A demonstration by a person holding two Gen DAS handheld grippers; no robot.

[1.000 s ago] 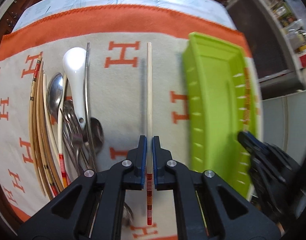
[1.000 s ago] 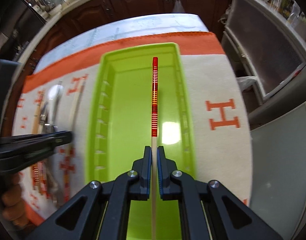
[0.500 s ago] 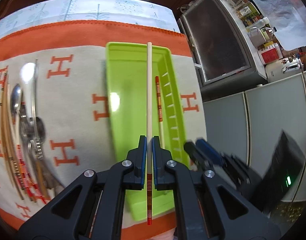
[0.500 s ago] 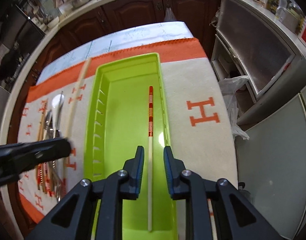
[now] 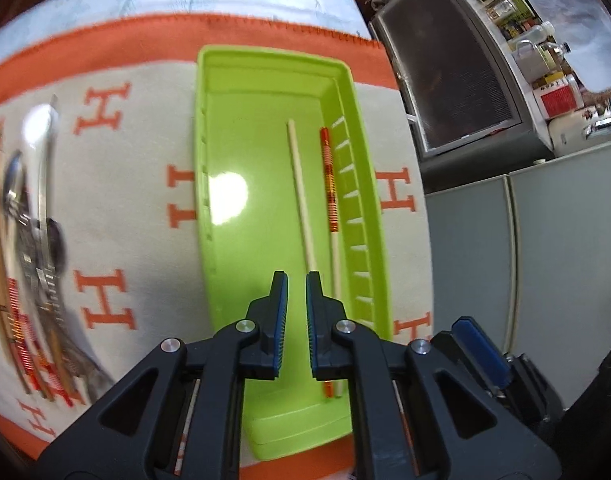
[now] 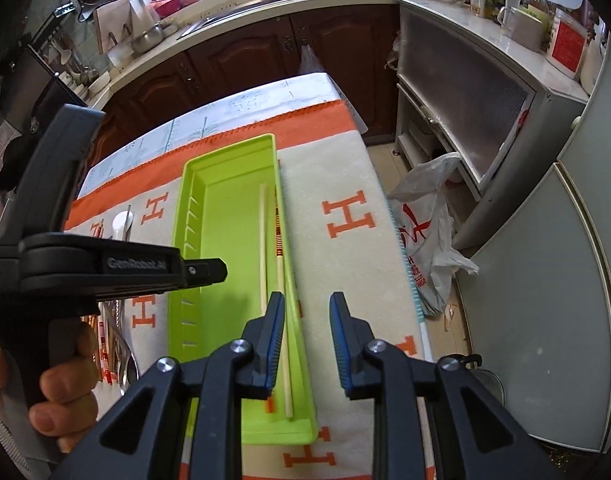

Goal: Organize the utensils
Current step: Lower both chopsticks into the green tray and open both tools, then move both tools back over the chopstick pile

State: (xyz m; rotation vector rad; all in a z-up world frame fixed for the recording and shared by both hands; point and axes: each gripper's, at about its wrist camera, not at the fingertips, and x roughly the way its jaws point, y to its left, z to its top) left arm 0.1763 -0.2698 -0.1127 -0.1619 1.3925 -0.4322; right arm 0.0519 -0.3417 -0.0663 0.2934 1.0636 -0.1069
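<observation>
Where dark cabinets (image 6: 241,60) stand behind, an orange-bordered cloth (image 5: 117,184) covers the table.

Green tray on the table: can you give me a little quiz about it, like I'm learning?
1. How many chopsticks lie in the green tray?
2. True or false: their red-striped ends point the same way.
3. Where are the other utensils? A in the tray; B on the cloth left of the tray; C on the floor.
Key: 1 two; 2 false; 3 B.
</observation>
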